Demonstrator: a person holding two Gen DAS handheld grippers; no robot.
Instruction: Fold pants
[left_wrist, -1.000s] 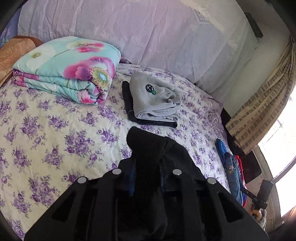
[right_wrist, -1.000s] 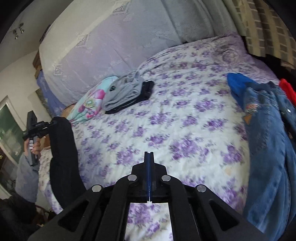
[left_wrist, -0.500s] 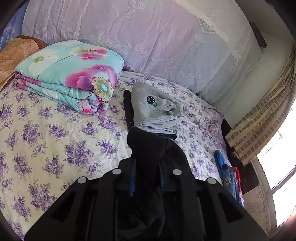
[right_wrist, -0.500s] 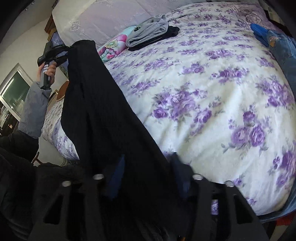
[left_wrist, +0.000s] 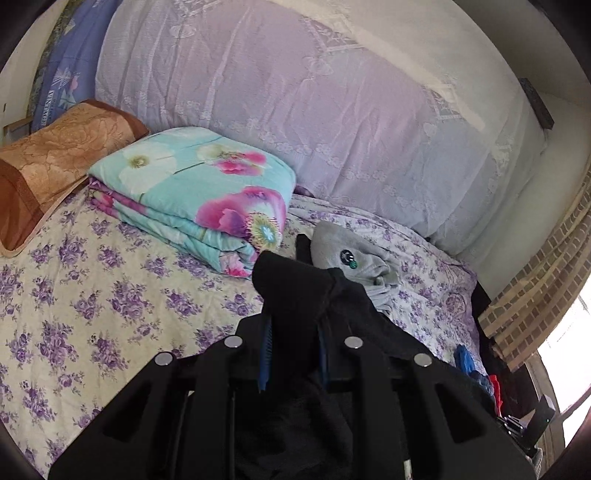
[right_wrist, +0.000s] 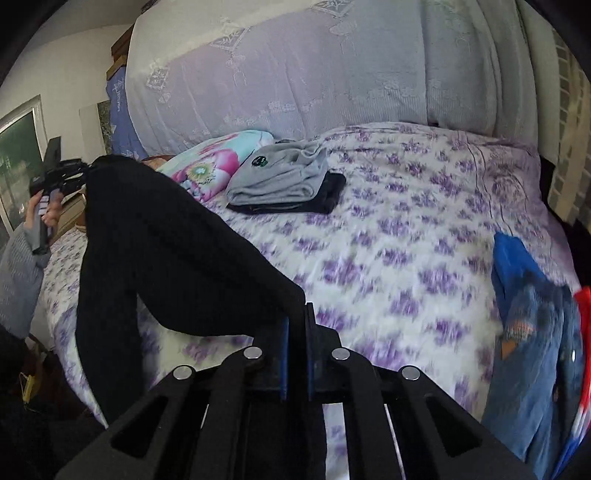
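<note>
Black pants (right_wrist: 166, 251) hang in the air between us, lifted clear of the floral bed (right_wrist: 388, 258). Our left hand-held gripper (left_wrist: 291, 354) is clamped on a bunched edge of the cloth, and our right hand-held gripper (right_wrist: 295, 354) pinches another edge between its blue pads (right_wrist: 283, 354), jaws nearly closed. To do this step well, we judge we should draw the two grips apart until the span is taut and level, then lower it onto the bare near part of the bed, well apart from the folded grey garment (right_wrist: 280, 181) and the denim pile (right_wrist: 535, 332). Slack would leave wrinkles.
</note>
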